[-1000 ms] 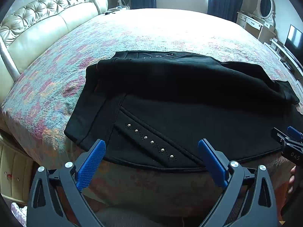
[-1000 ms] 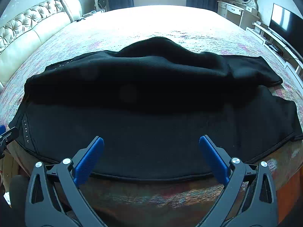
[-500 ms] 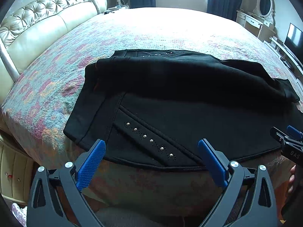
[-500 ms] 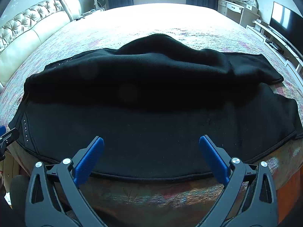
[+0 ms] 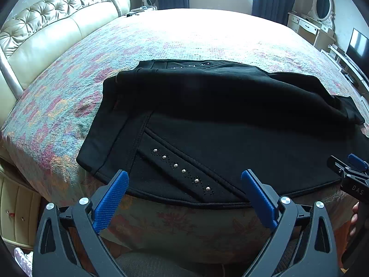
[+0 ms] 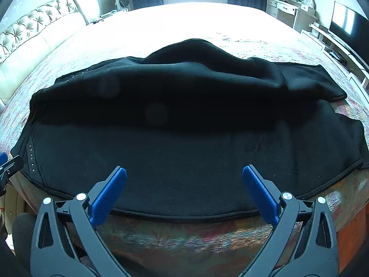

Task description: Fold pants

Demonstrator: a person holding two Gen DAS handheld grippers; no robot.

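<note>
Black pants point(image 5: 230, 138) lie flat on the bed point(image 5: 184, 39), folded in half the long way, with the near edge right at the edge of the bed. From the left wrist camera, the top end of the pants is at 9 o'clock and the legs run off toward 3 o'clock. A slanted pocket with a row of shiny studs point(image 5: 182, 170) sits close to the near edge. The left tongs point(image 5: 184, 191) are wide open and hold nothing. Their blue pads point(image 5: 110, 202) hang just in front of the pants edge, not touching it. At 3 o'clock the tip of the right tongs point(image 5: 348, 170) peeks in, close to the pants hem. A cream padded headboard point(image 5: 46, 30) is at 10 o'clock, and a white dresser with a round mirror point(image 5: 320, 7) is at 1 o'clock.

From the right wrist camera, the pants point(image 6: 184, 143) fill the middle, with the folded leg bunched up in a hump at 12 o'clock. The leg ends are at 3 o'clock. The right tongs point(image 6: 184, 189) are wide open too and hold nothing. One blue pad point(image 6: 258, 194) is over the near edge of the cloth; I cannot tell if it touches. The tip of the left tongs point(image 6: 7, 166) shows at 9 o'clock beside the studs. A television point(image 6: 346, 23) is at 2 o'clock
</note>
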